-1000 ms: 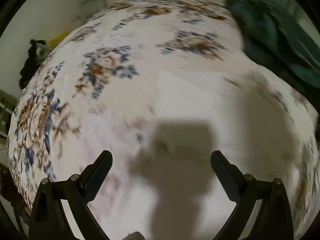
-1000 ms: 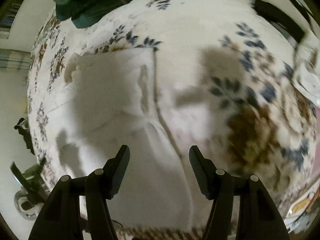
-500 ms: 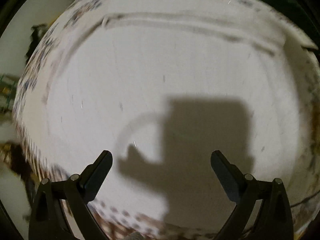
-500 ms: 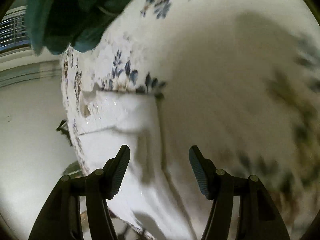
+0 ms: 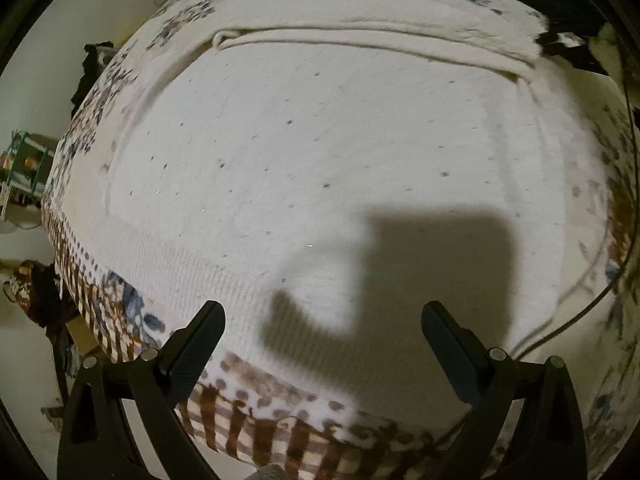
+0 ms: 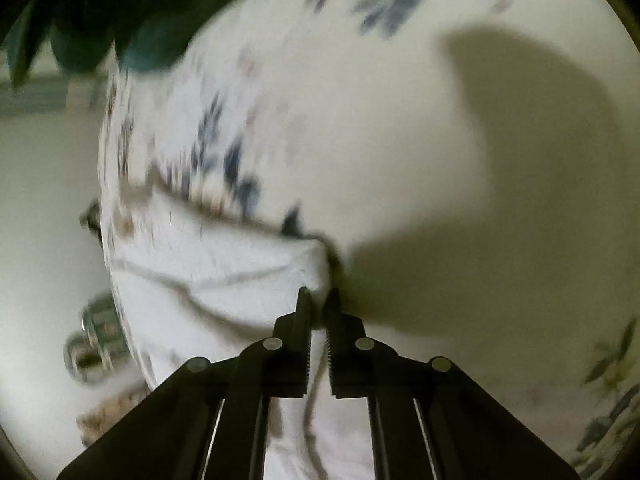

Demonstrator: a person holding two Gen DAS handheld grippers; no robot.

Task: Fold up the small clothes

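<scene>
A white knit garment [image 5: 320, 152] lies spread flat on a floral bedsheet [image 5: 120, 312], with a sleeve folded across its far part [image 5: 360, 40] and its ribbed hem near me. My left gripper [image 5: 322, 344] is open just above the hem, touching nothing. In the right wrist view the same white garment [image 6: 224, 272] lies at the left, blurred. My right gripper [image 6: 318, 296] is shut on the garment's corner edge, with cloth pinched between the fingertips.
A dark green garment [image 6: 100, 12] lies at the far end of the bed. A thin dark cable [image 5: 580, 304] runs over the sheet at the right. The bed's near edge and the floor with clutter [image 5: 28, 168] are at the left.
My right gripper went from open to shut on the garment's corner. My left gripper moved back toward the hem and stayed open.
</scene>
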